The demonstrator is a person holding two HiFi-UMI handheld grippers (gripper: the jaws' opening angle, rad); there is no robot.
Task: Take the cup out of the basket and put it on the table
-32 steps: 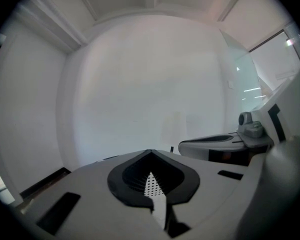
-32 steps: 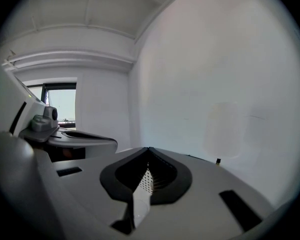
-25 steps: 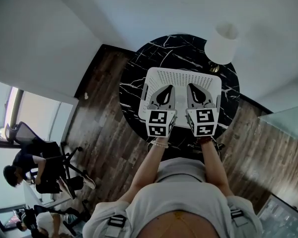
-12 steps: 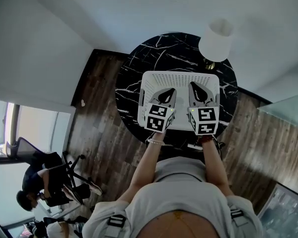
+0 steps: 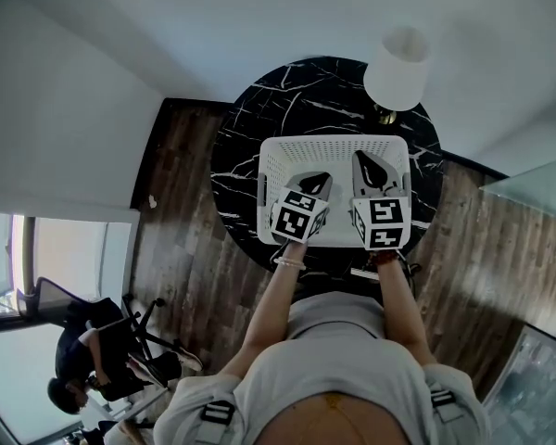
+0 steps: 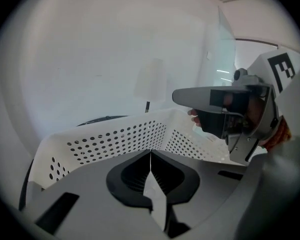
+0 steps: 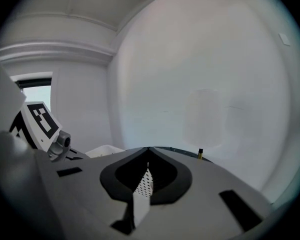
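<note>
Grey left gripper (image 5: 319, 179) slants over basket (image 5: 334, 143).

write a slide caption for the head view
The left gripper and right gripper above a white basket on a round black marble table

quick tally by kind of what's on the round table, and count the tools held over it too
basket: 1
lamp: 1
tools: 2, left tool and right tool
total: 4
</note>
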